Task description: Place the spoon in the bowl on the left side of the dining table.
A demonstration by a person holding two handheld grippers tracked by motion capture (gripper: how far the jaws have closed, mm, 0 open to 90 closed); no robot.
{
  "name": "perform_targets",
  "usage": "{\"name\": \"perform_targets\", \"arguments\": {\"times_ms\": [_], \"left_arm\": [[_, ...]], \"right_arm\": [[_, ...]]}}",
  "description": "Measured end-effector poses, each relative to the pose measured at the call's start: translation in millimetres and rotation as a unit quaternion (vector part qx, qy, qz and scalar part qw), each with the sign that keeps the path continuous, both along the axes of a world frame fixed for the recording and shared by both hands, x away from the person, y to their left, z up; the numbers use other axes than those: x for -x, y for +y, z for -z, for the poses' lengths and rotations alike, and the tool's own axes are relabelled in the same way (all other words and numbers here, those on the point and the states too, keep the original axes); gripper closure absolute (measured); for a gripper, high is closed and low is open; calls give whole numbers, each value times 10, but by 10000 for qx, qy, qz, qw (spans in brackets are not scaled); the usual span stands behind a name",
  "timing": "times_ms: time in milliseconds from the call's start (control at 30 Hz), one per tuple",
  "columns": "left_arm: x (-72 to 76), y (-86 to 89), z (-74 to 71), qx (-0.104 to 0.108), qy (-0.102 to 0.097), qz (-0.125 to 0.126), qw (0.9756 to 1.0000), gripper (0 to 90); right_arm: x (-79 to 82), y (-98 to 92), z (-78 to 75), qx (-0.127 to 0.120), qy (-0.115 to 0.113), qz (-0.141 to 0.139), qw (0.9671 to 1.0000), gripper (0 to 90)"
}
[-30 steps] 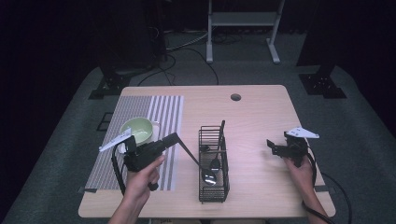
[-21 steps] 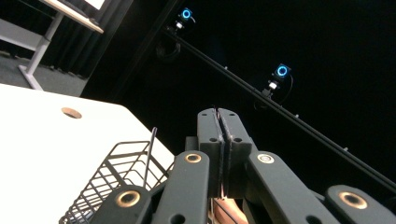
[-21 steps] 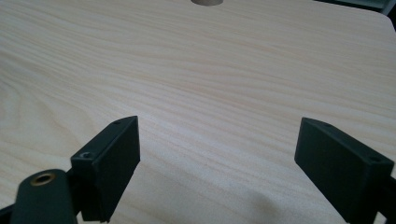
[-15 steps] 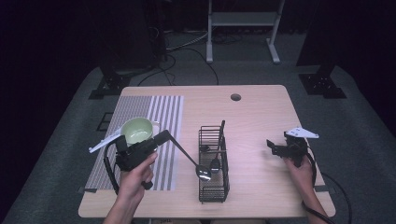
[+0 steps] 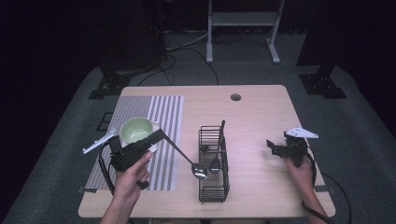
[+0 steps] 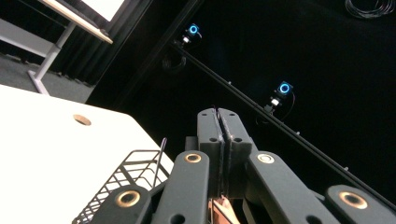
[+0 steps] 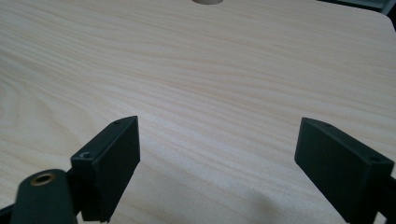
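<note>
High view, left tongs [image 5: 159, 136] tilted, clamping spoon [image 5: 187, 159]

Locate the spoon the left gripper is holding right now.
In the high view, the spoon slants from the left gripper, beside the green bowl, down to the wire basket, its bowl at the basket's left edge.
</note>
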State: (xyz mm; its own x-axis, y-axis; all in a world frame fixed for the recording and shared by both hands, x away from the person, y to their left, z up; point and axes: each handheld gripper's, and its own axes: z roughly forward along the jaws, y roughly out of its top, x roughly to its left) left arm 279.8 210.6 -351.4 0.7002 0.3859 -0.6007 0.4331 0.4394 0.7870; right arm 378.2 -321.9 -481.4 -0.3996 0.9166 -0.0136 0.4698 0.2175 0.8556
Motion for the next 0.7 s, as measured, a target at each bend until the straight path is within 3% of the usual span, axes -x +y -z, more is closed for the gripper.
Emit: {"name": "perform_targets", "arguments": {"times_ms": [433, 700], "left_arm": [[-15, 128, 0, -5, 23, -253, 9997, 891], [-54, 224, 37, 46, 135, -448, 9989, 890]], "right_arm": [[-1, 1, 1, 12, -4, 1, 10000, 131], [0, 2, 0, 11, -3, 7, 10000, 131]]}}
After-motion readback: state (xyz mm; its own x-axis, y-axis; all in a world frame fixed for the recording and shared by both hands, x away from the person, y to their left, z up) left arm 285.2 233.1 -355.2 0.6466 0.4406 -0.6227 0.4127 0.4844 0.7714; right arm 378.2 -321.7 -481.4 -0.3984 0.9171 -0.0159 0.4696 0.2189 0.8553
